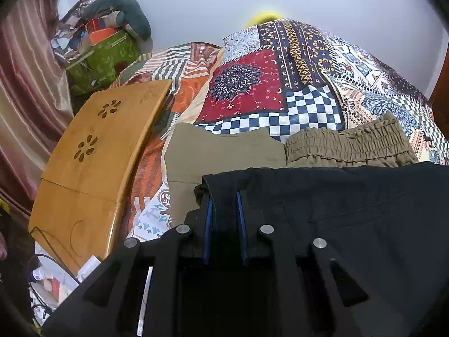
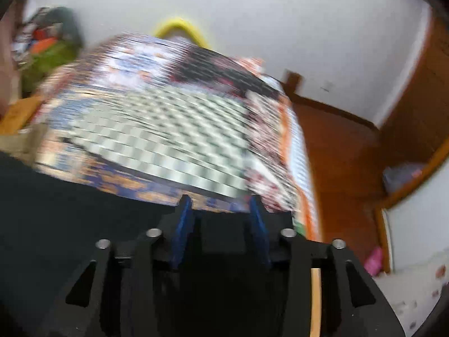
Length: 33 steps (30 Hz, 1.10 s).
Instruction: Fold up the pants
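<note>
Keep the left gripper jaws pinching the black fabric pants; right gripper jaws, spread and empty, regrasp the opposite hem.

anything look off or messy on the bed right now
Mostly tidy. The olive pants lie folded, but their gathered waistband is bunched. The black pants overlap them, one corner pinched in the left gripper.

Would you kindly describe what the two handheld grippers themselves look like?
Both look the same: the left gripper and right gripper have matte black angular bodies, blue pads lining the jaws, and round silver pins on top. No cables, markings or sleeves show.
</note>
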Motion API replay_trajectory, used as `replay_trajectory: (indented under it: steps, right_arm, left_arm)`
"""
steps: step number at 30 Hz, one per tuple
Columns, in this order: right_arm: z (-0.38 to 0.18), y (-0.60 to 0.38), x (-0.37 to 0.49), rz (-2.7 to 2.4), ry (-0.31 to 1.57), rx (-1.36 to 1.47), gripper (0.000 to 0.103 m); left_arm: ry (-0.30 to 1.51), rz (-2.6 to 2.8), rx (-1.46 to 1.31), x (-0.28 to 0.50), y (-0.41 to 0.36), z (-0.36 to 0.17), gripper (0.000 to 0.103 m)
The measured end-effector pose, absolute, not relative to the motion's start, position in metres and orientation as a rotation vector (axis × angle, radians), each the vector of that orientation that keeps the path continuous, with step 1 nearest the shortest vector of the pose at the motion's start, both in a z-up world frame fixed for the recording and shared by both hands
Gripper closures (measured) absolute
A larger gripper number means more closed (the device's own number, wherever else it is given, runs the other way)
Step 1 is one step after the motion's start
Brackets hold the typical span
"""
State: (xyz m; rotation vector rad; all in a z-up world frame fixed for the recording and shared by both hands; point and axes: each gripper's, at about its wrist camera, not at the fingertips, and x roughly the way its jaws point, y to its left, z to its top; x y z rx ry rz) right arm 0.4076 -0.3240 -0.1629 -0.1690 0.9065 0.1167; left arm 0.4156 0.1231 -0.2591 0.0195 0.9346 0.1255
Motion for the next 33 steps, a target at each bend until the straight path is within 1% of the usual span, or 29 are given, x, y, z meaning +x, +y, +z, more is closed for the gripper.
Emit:
replay_trajectory:
  steps: [2, 5, 14, 18, 22, 23, 24, 25, 26, 27, 28, 30, 33]
  right_arm:
    - [-0.155, -0.291, 0.408, 0.202, 0.89, -0.201, 0.05]
    - [-0.158, -0.247, 0.412, 0.326, 0.907, -0.229, 0.043]
    - [-0.194, -0.146, 0.408, 0.554, 0.974, -0.328, 0.043]
    - [-0.206, -0.129, 0.411, 0.576, 0.993, -0.355, 0.043]
    - [-0.211, -0.131, 0.423, 0.609, 1.058, -0.283, 0.043]
    - [-0.212, -0.135, 0.425, 0.623, 1.073, -0.247, 0.046]
    - [-0.213, -0.137, 0.427, 0.64, 1.086, -0.223, 0.055]
    - [-0.213, -0.138, 0.426, 0.651, 1.099, -0.205, 0.06]
    - [-0.213, -0.138, 0.425, 0.651, 1.098, -0.207, 0.07]
    - [-0.214, -0.137, 0.423, 0.649, 1.094, -0.222, 0.078]
    - [-0.214, -0.136, 0.419, 0.65, 1.089, -0.237, 0.083]
    - [-0.213, -0.134, 0.415, 0.654, 1.077, -0.246, 0.091]
    - [-0.207, -0.134, 0.407, 0.642, 1.039, -0.249, 0.095]
  left_arm:
    - [0.935, 0.122, 0.008, 0.414, 0.124, -0.258, 0.087]
    - [0.93, 0.114, -0.001, 0.41, 0.125, -0.255, 0.087]
    - [0.886, 0.089, 0.1, 0.396, 0.115, -0.249, 0.087]
    - [0.882, 0.078, 0.103, 0.398, 0.112, -0.248, 0.087]
    - [0.881, 0.073, 0.091, 0.4, 0.113, -0.25, 0.087]
    - [0.879, 0.072, 0.091, 0.4, 0.112, -0.25, 0.089]
    - [0.878, 0.07, 0.091, 0.4, 0.112, -0.25, 0.089]
    - [0.875, 0.067, 0.088, 0.399, 0.112, -0.249, 0.092]
    - [0.872, 0.067, 0.086, 0.399, 0.112, -0.248, 0.096]
    - [0.867, 0.07, 0.085, 0.398, 0.112, -0.246, 0.098]
    - [0.864, 0.071, 0.082, 0.398, 0.113, -0.245, 0.1]
    - [0.858, 0.064, 0.06, 0.395, 0.115, -0.24, 0.101]
    - [0.843, 0.052, 0.037, 0.392, 0.117, -0.231, 0.103]
